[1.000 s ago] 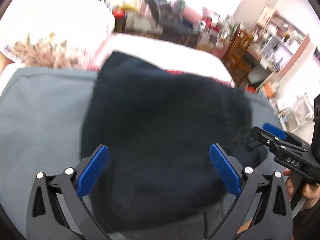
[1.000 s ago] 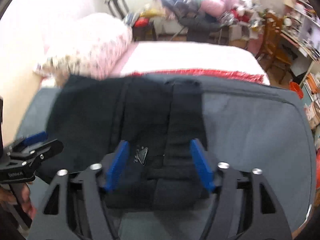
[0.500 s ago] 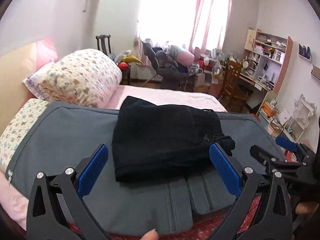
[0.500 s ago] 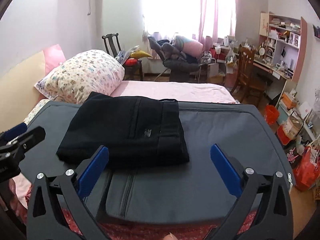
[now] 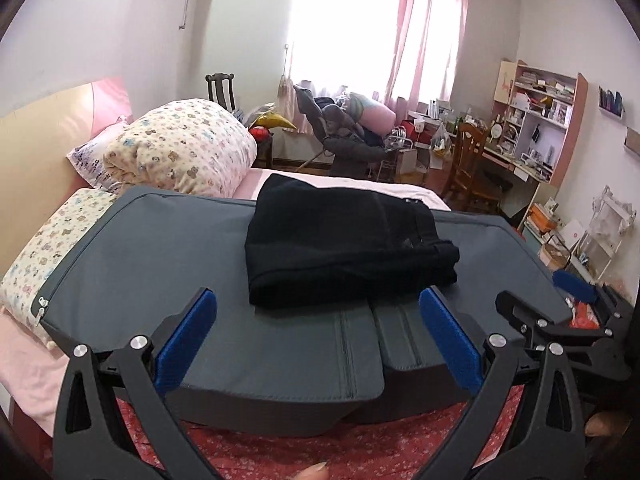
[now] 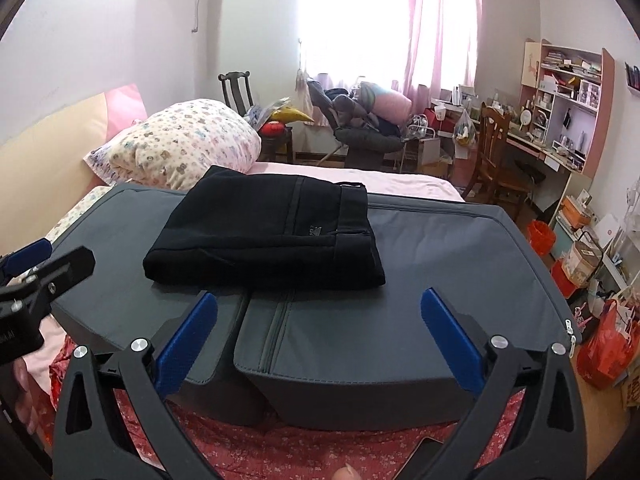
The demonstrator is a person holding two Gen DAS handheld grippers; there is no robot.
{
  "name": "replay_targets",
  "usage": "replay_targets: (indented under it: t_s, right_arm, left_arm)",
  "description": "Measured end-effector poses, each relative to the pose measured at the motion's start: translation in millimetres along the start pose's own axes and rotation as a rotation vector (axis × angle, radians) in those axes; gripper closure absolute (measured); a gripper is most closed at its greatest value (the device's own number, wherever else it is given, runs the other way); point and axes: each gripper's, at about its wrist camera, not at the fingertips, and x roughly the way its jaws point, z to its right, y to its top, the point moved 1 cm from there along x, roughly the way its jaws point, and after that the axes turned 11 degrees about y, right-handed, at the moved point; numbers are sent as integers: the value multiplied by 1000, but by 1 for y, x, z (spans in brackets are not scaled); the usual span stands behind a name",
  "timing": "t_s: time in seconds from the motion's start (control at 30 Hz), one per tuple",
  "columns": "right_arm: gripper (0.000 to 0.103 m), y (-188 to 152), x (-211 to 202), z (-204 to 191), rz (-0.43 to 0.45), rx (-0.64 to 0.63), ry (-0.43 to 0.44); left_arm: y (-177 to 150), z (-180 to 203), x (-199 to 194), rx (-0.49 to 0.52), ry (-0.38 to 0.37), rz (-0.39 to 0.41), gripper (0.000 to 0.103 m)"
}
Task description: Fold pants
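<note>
The black pants (image 5: 344, 244) (image 6: 268, 236) lie folded into a flat rectangle on a grey padded mat (image 5: 160, 248) (image 6: 448, 256) laid across the bed. My left gripper (image 5: 318, 316) is open, held back from the pants over the mat's near edge, with nothing between its blue pads (image 5: 188, 332). My right gripper (image 6: 318, 316) is also wide open and empty, just short of the pants' near edge. Each gripper shows at the side of the other's view: the right gripper (image 5: 560, 312) low at the right, the left gripper (image 6: 32, 268) at the left.
A patterned pillow (image 5: 180, 152) lies at the bed's far left. A red floral cover (image 6: 280, 448) hangs below the mat. Behind the bed stand a dark chair (image 6: 236, 88), a grey recliner piled with things (image 6: 360, 128), a wooden chair (image 6: 492, 148) and a cluttered desk with shelves (image 6: 568, 92).
Both grippers have drawn back and up from the pants, which now lie untouched on the mat. The right jaws spread wider from about a second ago.
</note>
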Motion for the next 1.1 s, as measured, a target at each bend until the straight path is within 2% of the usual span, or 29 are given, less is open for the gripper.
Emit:
replay_targets:
  t_s: [0.23, 0.67, 0.97, 1.1]
  right_arm:
    - [1, -6, -5, -11, 26, -13, -16]
    - [1, -15, -2, -21, 23, -20, -36]
    - [1, -15, 2, -13, 29, -5, -83]
    - [1, -15, 2, -8, 29, 7, -101]
  left_arm:
    - [-6, 0, -3, 32, 1, -7, 2]
    - [-10, 3, 2, 70, 15, -20, 2]
    - [-9, 0, 8, 83, 116, -16, 2]
    - [-10, -2, 13, 87, 200, -27, 2]
